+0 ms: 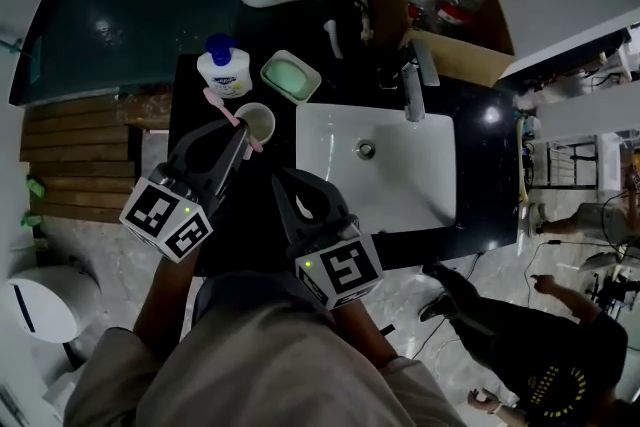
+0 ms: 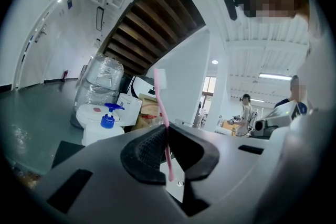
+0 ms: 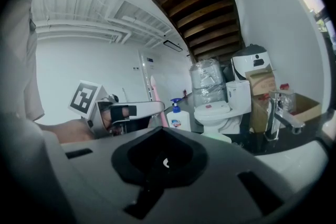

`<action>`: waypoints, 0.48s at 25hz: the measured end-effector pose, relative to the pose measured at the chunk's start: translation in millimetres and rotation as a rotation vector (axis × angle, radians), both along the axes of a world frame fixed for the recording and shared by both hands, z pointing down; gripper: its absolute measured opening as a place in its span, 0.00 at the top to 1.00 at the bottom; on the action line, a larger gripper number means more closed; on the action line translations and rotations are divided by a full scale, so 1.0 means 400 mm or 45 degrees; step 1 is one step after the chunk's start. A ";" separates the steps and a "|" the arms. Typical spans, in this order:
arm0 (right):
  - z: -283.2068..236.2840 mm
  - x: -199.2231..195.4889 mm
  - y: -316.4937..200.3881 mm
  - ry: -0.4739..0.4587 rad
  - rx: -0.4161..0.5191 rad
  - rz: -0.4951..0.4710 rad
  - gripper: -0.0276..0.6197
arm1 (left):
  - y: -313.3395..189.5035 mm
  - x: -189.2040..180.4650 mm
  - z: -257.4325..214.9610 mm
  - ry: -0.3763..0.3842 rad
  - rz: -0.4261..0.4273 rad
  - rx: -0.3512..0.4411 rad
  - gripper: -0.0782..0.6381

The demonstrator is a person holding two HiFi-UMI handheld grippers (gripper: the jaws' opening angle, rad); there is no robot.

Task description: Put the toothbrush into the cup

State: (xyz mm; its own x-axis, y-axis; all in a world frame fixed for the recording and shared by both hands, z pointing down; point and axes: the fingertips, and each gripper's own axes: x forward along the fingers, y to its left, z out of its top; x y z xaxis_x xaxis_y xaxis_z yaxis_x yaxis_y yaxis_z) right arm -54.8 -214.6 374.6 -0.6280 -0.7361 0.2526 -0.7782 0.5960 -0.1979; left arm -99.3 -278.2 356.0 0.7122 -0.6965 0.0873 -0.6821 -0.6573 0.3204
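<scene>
**Jaws clamped on the toothbrush, cup right below the tips**

Jaws of the left gripper (image 2: 167, 137) are clenched on the pink toothbrush (image 2: 159, 99), pinching it low on the handle so that it stands upright with the bristle head on top. The right gripper (image 3: 161, 132) has its jaws pressed together on nothing and hangs over the near edge of the surface (image 1: 485, 195), beside the sink basin (image 1: 400, 185).

From the head view, we see the brush crossing the left rim of the cup (image 1: 266, 115). We cannot tell whether its lower end is already inside the mouth or just above it.

We judge the brush light and stiff, with a thin, smooth plastic handle that could pivot or slide in the pads if it knocks the rim. Our grip point leaves only a short tail below the jaws (enough to lead into the cup, we think). The cup looks small and light, so a sideways push on its wall could tip or shove it.

Room is tight on the far side. The soap bottle (image 1: 223, 67) stands just behind the cup, and the green soap dish (image 1: 290, 77) sits near it to the right. The surface's left edge lies close by, with a drop to the floor beyond. The open side is towards us and over the basin, so we would withdraw that way after letting go.
</scene>
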 end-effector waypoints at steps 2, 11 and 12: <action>0.006 0.000 -0.004 -0.001 -0.008 0.001 0.95 | -0.008 -0.001 0.006 -0.003 -0.005 -0.003 0.86; 0.027 0.003 -0.009 -0.010 -0.039 0.010 0.95 | -0.044 -0.010 0.032 -0.042 -0.029 -0.005 0.86; 0.028 0.003 -0.010 -0.009 -0.041 0.008 0.95 | -0.047 -0.011 0.036 -0.049 -0.032 -0.005 0.86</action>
State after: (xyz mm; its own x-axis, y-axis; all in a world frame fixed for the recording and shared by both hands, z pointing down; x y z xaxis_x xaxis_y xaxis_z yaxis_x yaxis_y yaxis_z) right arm -53.6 -218.7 385.8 -0.6249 -0.7318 0.2720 -0.7807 0.5840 -0.2223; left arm -103.6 -297.1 370.4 0.6908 -0.7135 0.1173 -0.7101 -0.6387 0.2964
